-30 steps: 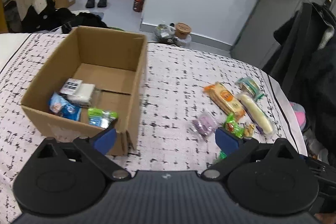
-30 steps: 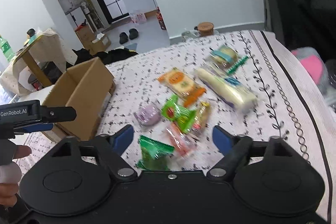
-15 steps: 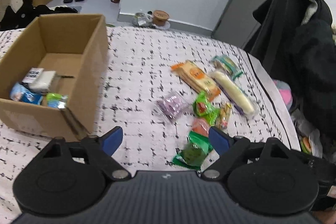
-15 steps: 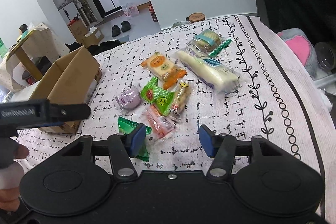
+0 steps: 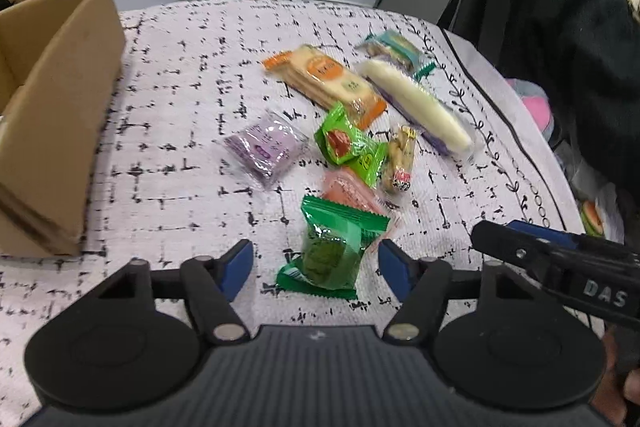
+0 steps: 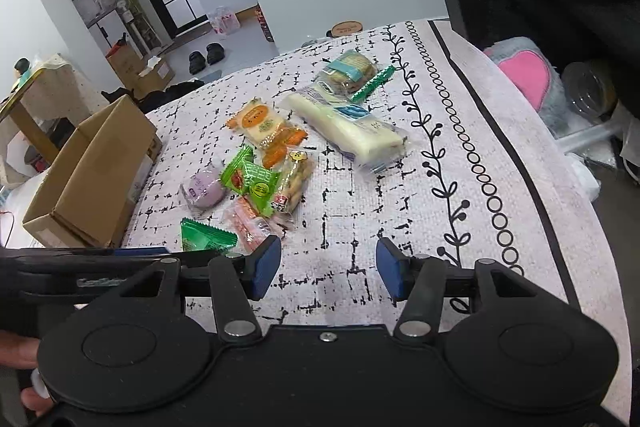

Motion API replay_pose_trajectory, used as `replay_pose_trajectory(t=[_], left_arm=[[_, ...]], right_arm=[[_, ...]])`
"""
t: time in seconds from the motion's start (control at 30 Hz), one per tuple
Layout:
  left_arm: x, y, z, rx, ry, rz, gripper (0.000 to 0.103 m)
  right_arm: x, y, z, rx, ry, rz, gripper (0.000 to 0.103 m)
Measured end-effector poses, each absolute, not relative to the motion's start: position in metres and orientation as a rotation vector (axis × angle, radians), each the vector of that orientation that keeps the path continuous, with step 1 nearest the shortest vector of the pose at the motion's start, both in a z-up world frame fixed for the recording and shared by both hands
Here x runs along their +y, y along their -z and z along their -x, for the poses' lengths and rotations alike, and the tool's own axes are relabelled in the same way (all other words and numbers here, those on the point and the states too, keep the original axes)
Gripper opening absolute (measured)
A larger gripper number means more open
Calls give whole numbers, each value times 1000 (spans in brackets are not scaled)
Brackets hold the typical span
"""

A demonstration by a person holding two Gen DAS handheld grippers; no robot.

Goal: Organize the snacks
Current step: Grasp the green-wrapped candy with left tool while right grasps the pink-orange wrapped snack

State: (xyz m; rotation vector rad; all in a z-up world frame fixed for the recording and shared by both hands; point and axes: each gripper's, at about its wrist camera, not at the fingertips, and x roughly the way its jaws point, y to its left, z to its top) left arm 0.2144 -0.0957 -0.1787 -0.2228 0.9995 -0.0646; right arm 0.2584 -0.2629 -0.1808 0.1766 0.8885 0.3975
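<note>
Several snack packets lie on the patterned tablecloth. My left gripper (image 5: 316,269) is open, its pads on either side of a dark green packet (image 5: 334,247), apart from it. Beyond lie a pink packet (image 5: 348,189), a purple packet (image 5: 264,147), a light green packet (image 5: 348,143), an orange cracker pack (image 5: 324,77) and a long white roll (image 5: 416,103). The cardboard box (image 5: 52,107) stands at the left. My right gripper (image 6: 328,269) is open and empty over bare cloth, just right of the dark green packet (image 6: 206,237) and the pink packet (image 6: 248,223).
The table's right edge (image 6: 560,155) runs beside dark clothing and a pink-and-grey plush (image 6: 524,75). The box (image 6: 96,167) sits at the left in the right wrist view. A nut packet (image 6: 294,183) and a biscuit pack (image 6: 350,67) lie among the snacks.
My left gripper has swung right from the box to the snack pile and now straddles the dark green packet. My right gripper has shifted right and back, away from the pile.
</note>
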Motion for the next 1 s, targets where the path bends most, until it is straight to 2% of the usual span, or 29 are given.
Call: replay_pose_trajectory(t=[0.03,0.17,0.2,1.0], left_arm=[[-96,181,-217,1002,65,221,61],[-96,189,-223,1012,74,219,32],[-95,189,-223,1007,73,223,30],[-38,129,-201,884,6,291,28]], right_arm=[[-263,181,-258,889,-398,-174,53],[-259,183,-258,897,-394,-169,53],[-257,183,-258,900,-393,-167,53],[-186,187,-278,867,-542,-66,51]])
